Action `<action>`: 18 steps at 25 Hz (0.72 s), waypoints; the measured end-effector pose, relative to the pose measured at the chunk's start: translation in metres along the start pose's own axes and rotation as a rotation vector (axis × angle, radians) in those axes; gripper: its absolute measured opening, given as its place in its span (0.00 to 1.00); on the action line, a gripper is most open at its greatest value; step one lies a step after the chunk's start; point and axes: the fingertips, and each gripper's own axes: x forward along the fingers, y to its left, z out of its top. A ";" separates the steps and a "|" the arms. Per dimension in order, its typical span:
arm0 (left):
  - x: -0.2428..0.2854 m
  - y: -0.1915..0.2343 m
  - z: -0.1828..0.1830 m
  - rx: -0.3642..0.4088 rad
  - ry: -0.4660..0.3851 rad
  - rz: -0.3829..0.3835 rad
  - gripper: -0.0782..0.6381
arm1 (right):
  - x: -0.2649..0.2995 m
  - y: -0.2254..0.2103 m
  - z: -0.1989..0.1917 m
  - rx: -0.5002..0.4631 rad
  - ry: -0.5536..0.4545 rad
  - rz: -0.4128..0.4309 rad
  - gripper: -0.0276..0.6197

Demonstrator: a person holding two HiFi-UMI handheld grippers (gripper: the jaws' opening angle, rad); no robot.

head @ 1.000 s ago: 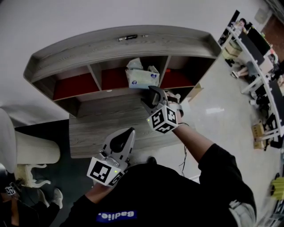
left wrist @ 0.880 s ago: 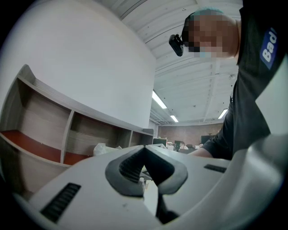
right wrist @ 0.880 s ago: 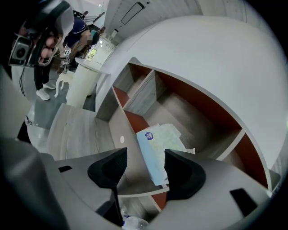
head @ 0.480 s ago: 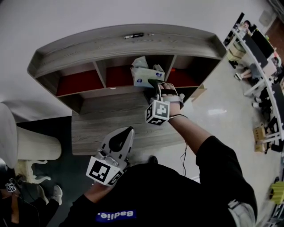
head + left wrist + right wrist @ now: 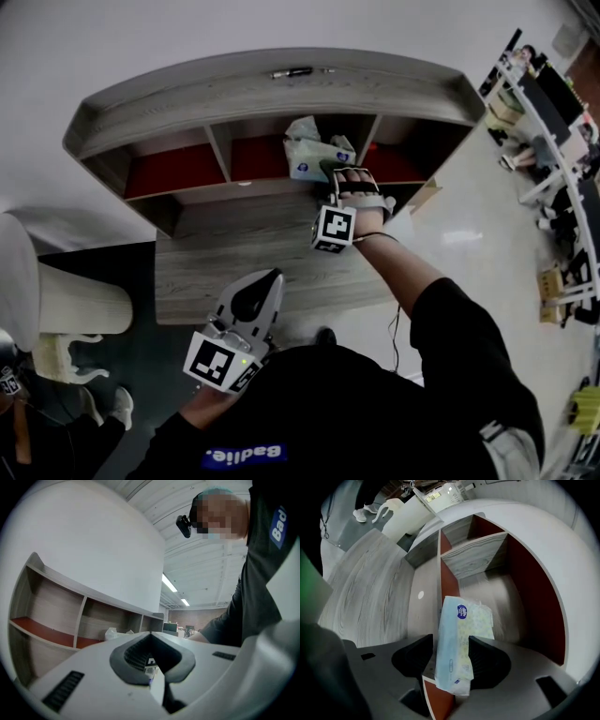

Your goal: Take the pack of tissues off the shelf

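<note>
Reaching: deeper into the middle shelf (image 5: 187,103) compartment than 1 s ago, with right gripper (image 5: 451,656).
Grip: clenched on pack of tissues (image 5: 461,634).
Left gripper (image 5: 151,637): clenched, empty.
Next: probably pulling out.

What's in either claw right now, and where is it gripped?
The right claw grips the pack of tissues across its two long sides, near its outer end. The left claw is shut and empty.

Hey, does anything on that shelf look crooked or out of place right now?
Only the pack of tissues: it stands on edge in the middle compartment of the shelf, slightly tilted, its near end poking past the front edge. The right gripper has its jaws against its sides, which would explain that.
</note>
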 end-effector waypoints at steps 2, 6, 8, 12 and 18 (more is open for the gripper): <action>-0.002 0.000 -0.001 0.000 0.000 0.002 0.11 | 0.000 0.000 0.000 -0.002 -0.006 -0.011 0.38; -0.003 0.000 0.000 -0.002 0.000 0.006 0.11 | -0.003 0.000 -0.002 -0.003 -0.015 -0.030 0.24; -0.004 0.000 0.000 -0.001 0.000 0.006 0.11 | -0.003 -0.001 -0.006 0.003 -0.006 -0.039 0.17; -0.005 -0.002 -0.001 -0.001 -0.001 0.003 0.11 | -0.009 -0.002 -0.007 0.022 -0.014 -0.041 0.14; -0.005 -0.006 -0.001 -0.005 -0.005 -0.006 0.11 | -0.027 -0.006 -0.005 0.082 -0.060 -0.053 0.13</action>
